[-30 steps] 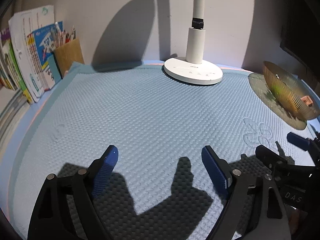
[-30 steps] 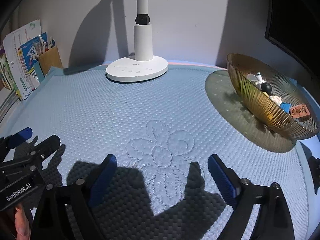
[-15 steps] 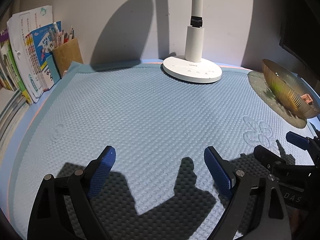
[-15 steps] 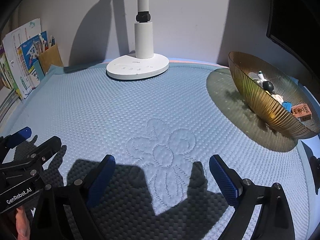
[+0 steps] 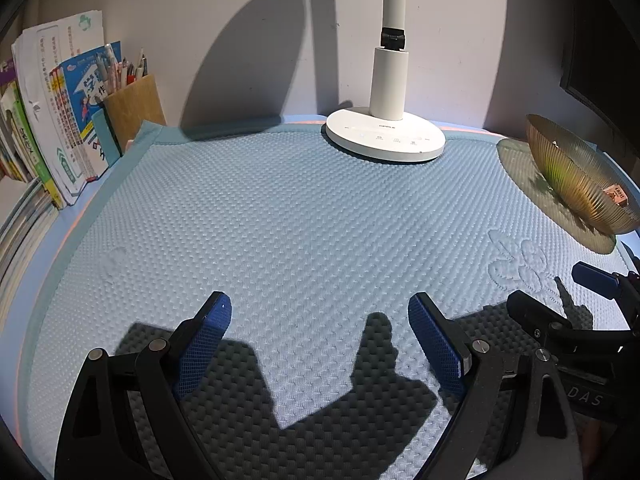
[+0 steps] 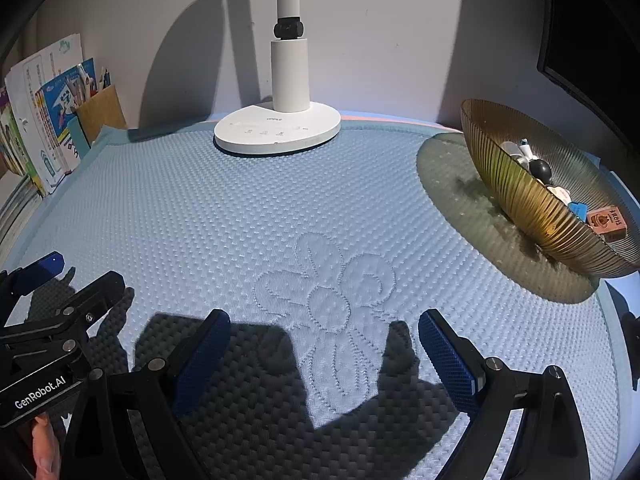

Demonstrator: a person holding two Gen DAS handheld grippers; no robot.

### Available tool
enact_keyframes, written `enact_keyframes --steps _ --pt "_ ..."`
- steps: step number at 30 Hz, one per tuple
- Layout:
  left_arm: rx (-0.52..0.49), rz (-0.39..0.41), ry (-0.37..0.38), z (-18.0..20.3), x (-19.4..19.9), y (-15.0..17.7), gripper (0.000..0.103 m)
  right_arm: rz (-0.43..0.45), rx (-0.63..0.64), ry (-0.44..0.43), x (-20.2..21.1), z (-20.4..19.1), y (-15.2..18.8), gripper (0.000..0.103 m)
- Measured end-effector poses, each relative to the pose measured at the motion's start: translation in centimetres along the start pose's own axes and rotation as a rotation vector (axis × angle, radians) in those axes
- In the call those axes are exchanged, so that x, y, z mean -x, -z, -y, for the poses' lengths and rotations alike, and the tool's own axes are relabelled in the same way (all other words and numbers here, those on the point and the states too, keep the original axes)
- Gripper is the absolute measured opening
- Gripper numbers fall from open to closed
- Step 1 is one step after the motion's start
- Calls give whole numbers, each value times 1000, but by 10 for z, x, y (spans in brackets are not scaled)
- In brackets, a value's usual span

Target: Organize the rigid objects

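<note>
Lamp [image 6: 289,80] top cut off by upper edge. Bowl [image 6: 532,208] far rim hides most contents; small items inside too small to identify. Book stack [image 5: 36,128] cropped at left edge; titles unreadable.

Quilted cloth mat [image 6: 200,208]; ribbed, prob. glass bowl [image 6: 516,196]

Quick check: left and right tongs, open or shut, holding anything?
Left tongs: open, empty, over the blue mat.
Right tongs: open, empty.

Blue mat [image 6: 240,208] under lamp [image 6: 280,128], bowl [image 6: 520,200].
</note>
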State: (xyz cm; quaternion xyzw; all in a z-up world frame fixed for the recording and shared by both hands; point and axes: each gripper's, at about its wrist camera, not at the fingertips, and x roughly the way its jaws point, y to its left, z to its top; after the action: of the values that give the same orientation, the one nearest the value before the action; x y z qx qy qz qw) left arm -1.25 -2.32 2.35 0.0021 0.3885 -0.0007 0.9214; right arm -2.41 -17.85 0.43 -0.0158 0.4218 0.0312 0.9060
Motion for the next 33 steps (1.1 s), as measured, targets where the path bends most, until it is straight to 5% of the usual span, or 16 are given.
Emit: enact_keyframes --steps 27,33 --pt "1 -9 -4 0 -2 2 90 -6 -1 -1 -1 -1 0 94" --pt "1 -71 -12 -4 -12 0 90 -8 -2 -5 -2 -2 2 94"
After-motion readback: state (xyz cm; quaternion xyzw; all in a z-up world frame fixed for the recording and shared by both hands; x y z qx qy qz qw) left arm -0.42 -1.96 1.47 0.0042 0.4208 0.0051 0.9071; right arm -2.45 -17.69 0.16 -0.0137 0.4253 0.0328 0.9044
